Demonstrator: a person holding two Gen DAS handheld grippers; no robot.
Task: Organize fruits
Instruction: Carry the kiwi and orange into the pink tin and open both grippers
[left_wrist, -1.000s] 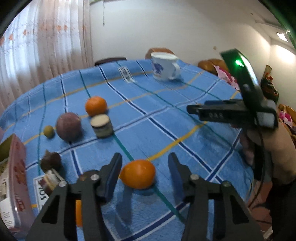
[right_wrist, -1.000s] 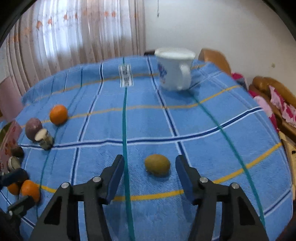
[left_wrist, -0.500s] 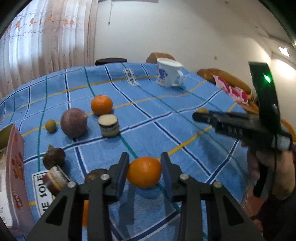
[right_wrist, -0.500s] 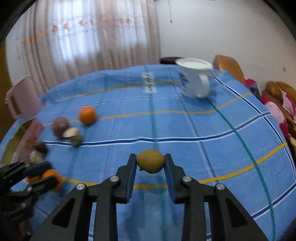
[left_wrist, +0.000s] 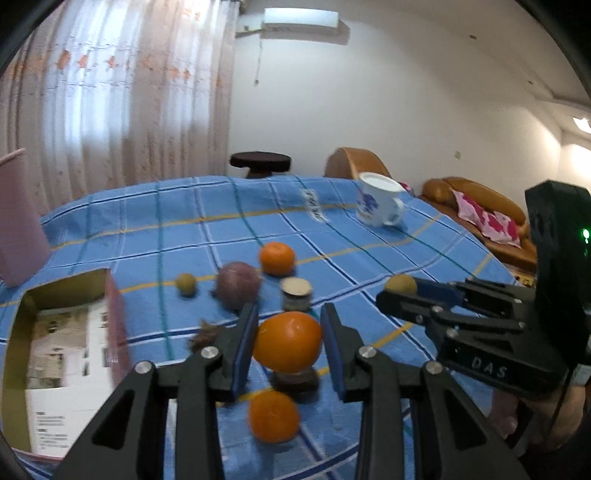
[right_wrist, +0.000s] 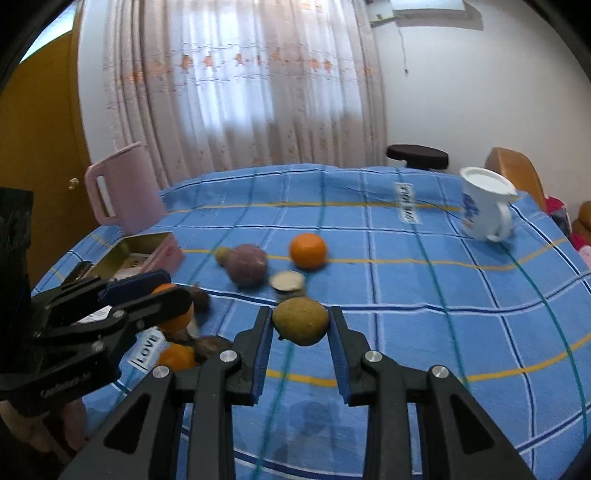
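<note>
Our jaws are clamped on fruit on both sides: the left gripper (left_wrist: 288, 345) pinches a large orange (left_wrist: 287, 341) between its blue pads, and the right gripper (right_wrist: 300, 334) squeezes a brownish-green kiwi (right_wrist: 300, 321) the same way. Both fruits look lifted above the blue checked cloth of the tabletop (right_wrist: 443, 295), though we cannot tell how clear of it they are.

From the left wrist view we see a second orange (left_wrist: 273, 416) below the held one, a third orange (left_wrist: 277, 257) farther back, a purple round fruit (left_wrist: 238, 284) just left of it, and a small yellow-green fruit (left_wrist: 185, 283) beyond that. A short capped jar (left_wrist: 296, 293) stands near the purple fruit. An open cardboard box (left_wrist: 66, 332) lies at the left.

In the right wrist view a pink pitcher (right_wrist: 123, 188) stands behind the box, and a white mug (right_wrist: 485, 203) with blue print stands at the far right, well apart from the fruit.
</note>
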